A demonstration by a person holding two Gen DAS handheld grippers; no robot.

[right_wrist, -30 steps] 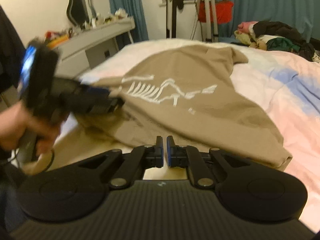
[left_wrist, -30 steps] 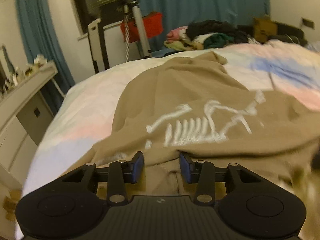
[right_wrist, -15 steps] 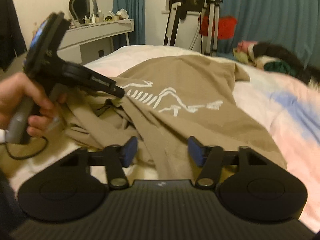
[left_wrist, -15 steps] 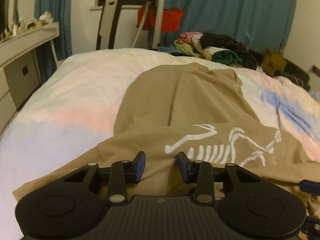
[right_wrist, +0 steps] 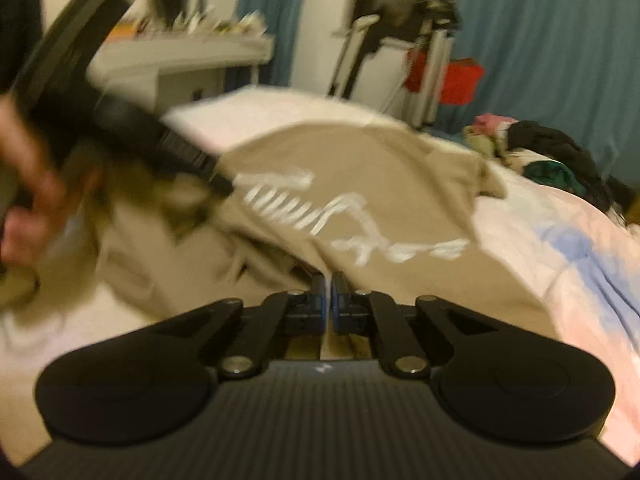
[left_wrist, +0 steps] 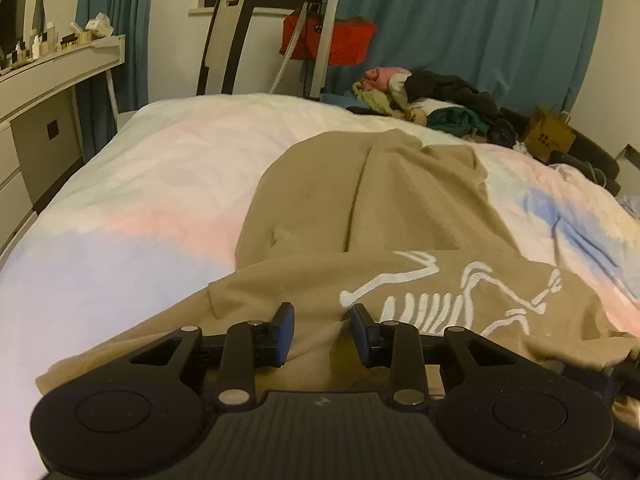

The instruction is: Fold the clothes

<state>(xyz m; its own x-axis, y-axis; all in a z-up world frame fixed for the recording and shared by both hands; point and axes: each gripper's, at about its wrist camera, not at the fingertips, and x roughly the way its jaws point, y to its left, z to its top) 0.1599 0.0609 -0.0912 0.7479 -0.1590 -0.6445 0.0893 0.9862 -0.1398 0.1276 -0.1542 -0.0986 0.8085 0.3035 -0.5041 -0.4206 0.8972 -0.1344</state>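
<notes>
— Jaws first: our right gripper (right_wrist: pixel 327 300) has gone from spread wide half a second ago to pinched together, and it looks clamped on the near edge of the tan shirt (right_wrist: pixel 360 184), though blur keeps us from being sure how much cloth sits between the pads.

— And our left gripper (left_wrist: pixel 322 330)?

— Parted, as before, with a ridge of tan shirt (left_wrist: pixel 400 208) bunched between the fingers but not squeezed.

— Where does the shirt lie?

— Across the bed (left_wrist: pixel 140 200), the white skeleton print (left_wrist: pixel 440 296) facing up, near hem rumpled toward us.

— So what does that mean?

— We judge the right side is secured; our left must close on its ridge before we can lift and fold evenly.
</notes>
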